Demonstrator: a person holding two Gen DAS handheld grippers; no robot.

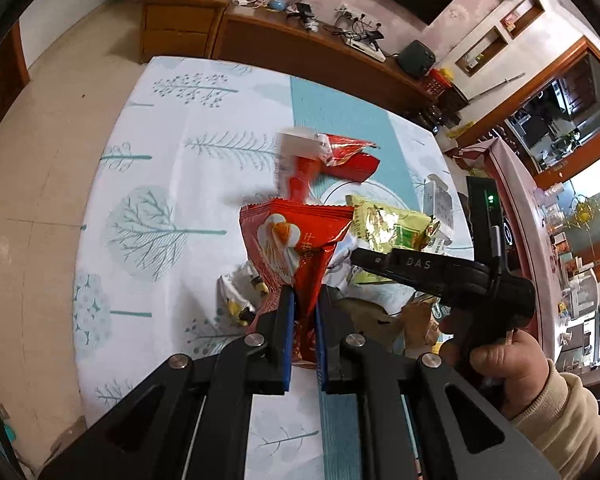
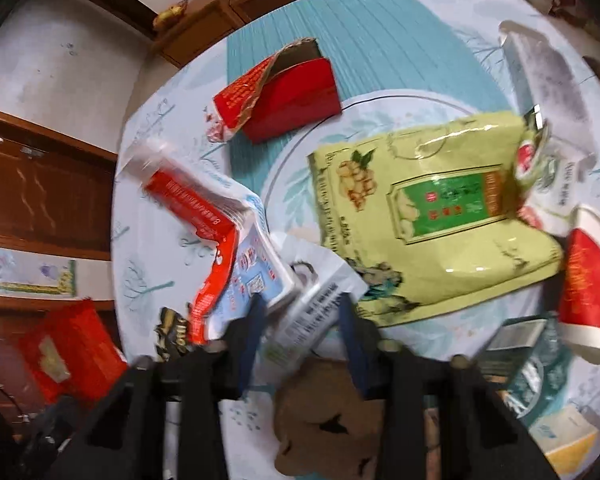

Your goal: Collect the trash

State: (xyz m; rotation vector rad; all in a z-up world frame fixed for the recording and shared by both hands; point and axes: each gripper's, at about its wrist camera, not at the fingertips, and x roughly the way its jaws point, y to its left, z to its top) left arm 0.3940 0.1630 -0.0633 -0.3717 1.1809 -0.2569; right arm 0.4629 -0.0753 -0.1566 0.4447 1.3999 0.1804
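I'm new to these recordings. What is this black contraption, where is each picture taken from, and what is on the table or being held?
There is no robot: a person holds one hand-held gripper in each hand, each carrying a fisheye camera that looks along its two fingers. One picture comes from the left gripper, shut on a red snack wrapper; the person's hand holding the other tool shows at its right. The other picture, blurred, comes from the right gripper, whose fingers straddle a white packet; whether they press on it is unclear. On the tree-patterned tablecloth lies litter: a green snack bag, a red carton and a red-and-white wrapper.
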